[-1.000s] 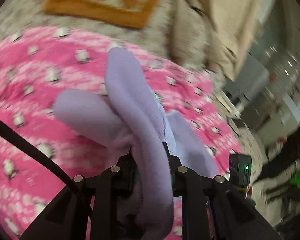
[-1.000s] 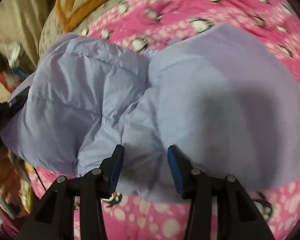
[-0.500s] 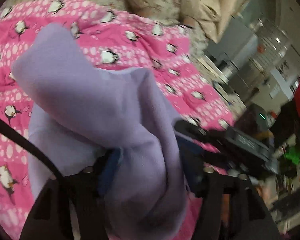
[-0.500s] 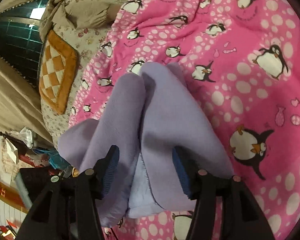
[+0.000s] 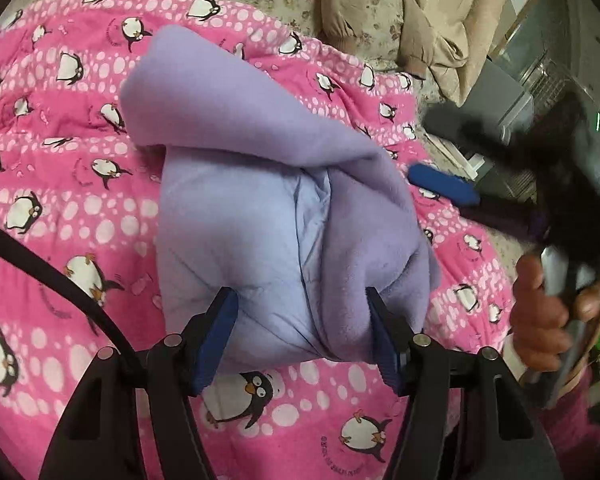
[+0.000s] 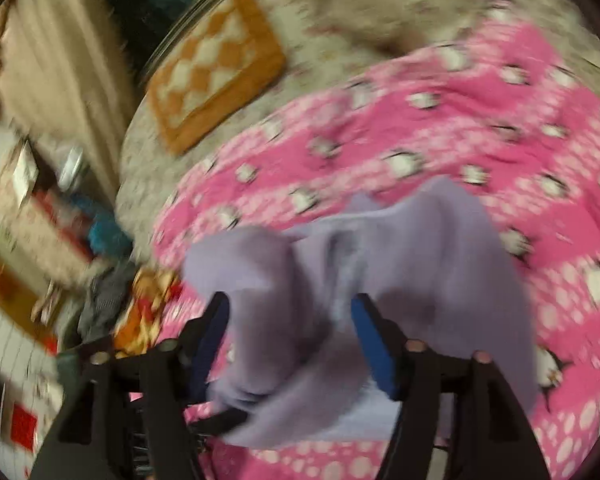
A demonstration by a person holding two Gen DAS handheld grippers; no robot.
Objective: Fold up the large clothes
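A lavender fleece garment (image 5: 268, 184) lies as a folded bundle on the pink penguin blanket (image 5: 60, 184). My left gripper (image 5: 302, 324) stands over its near end with the jaws apart, one on each side of the bundle and not squeezing it. In the blurred right wrist view the same garment (image 6: 420, 248) lies under my right gripper (image 6: 290, 320), whose jaws are opening wide with loose folds between them, not pinched. The left wrist view shows one blue finger (image 5: 444, 188) of the right gripper and the person's hand (image 5: 540, 312) at the right.
An orange checked cushion (image 6: 216, 80) lies on the floral sheet beyond the blanket. Beige clothing (image 5: 380, 12) is heaped at the far edge. Cluttered boxes and fabrics (image 6: 60, 220) are beside the bed, and grey furniture (image 5: 520, 80) stands on the other side.
My left gripper came down with the garment and its jaws opened, so the bundle now rests on the blanket. My right gripper's jaws spread wider and it lifted away, blurring its view.
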